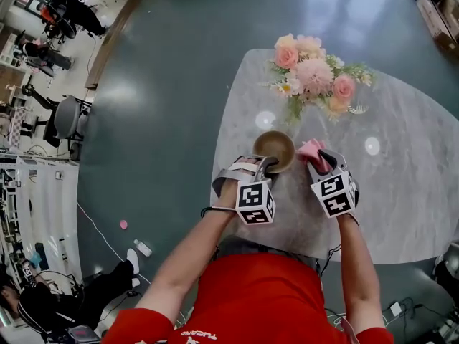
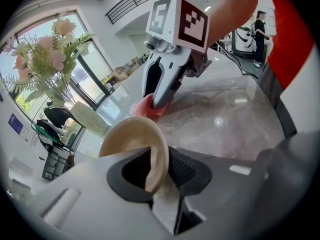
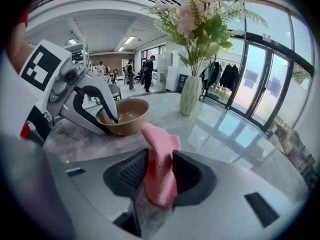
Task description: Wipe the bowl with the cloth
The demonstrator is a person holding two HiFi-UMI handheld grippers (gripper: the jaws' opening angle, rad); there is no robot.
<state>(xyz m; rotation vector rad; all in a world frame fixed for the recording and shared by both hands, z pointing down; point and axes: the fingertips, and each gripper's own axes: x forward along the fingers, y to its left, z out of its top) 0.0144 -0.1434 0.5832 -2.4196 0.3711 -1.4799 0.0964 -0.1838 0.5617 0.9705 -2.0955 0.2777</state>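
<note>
A tan bowl (image 1: pixel 275 147) stands on the marble table (image 1: pixel 401 185), just in front of the flowers. My left gripper (image 1: pixel 270 165) has the bowl's near rim (image 2: pixel 150 154) between its jaws, one finger inside the bowl and one outside, and it looks shut on it. From the right gripper view the same bowl (image 3: pixel 125 116) sits to the left with that gripper (image 3: pixel 107 119) on its rim. My right gripper (image 1: pixel 318 160) is shut on a pink cloth (image 3: pixel 160 166), which sticks up from the jaws. The cloth (image 1: pixel 311 150) hangs right beside the bowl, to its right.
A pale vase (image 3: pixel 190 96) with pink flowers (image 1: pixel 312 74) stands just behind the bowl. The table's curved left edge (image 1: pixel 224 142) runs close to my left hand. Chairs and people are far off on the floor at the left.
</note>
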